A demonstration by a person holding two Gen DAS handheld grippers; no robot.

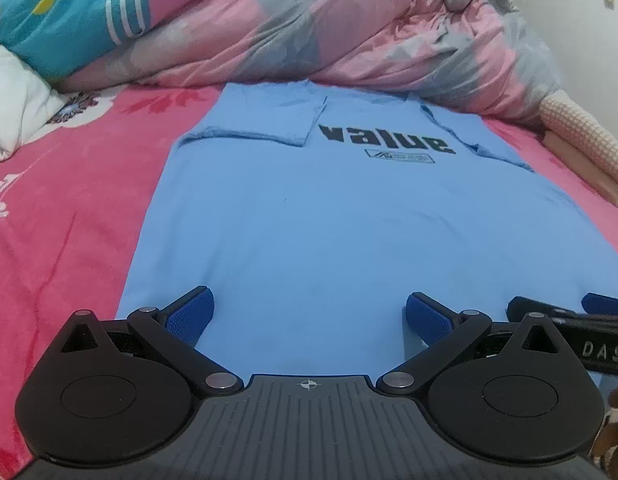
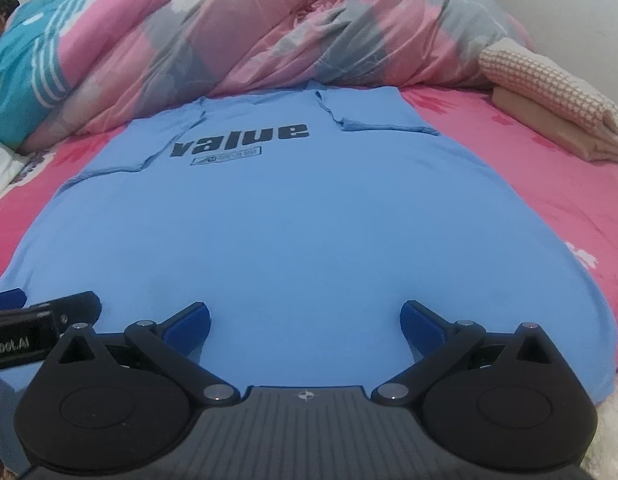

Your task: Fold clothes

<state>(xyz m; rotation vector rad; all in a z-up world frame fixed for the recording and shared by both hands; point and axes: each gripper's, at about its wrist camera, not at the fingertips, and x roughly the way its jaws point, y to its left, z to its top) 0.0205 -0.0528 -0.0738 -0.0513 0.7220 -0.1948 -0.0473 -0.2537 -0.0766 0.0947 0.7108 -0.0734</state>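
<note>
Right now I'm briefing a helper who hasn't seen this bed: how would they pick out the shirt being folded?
Start at the bed with the pink floral sheet and the heaped pink-and-grey duvet at its far side. Spread flat just before that heap lies the light blue T-shirt, both sleeves folded inward. Unlike the teal striped garment nearby, it is plain blue with "value" printed in black.

"value" on blue tee (image 1: 317, 216)

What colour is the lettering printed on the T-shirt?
Black, on the light blue T-shirt; lettering shows best in the right wrist view.
</note>
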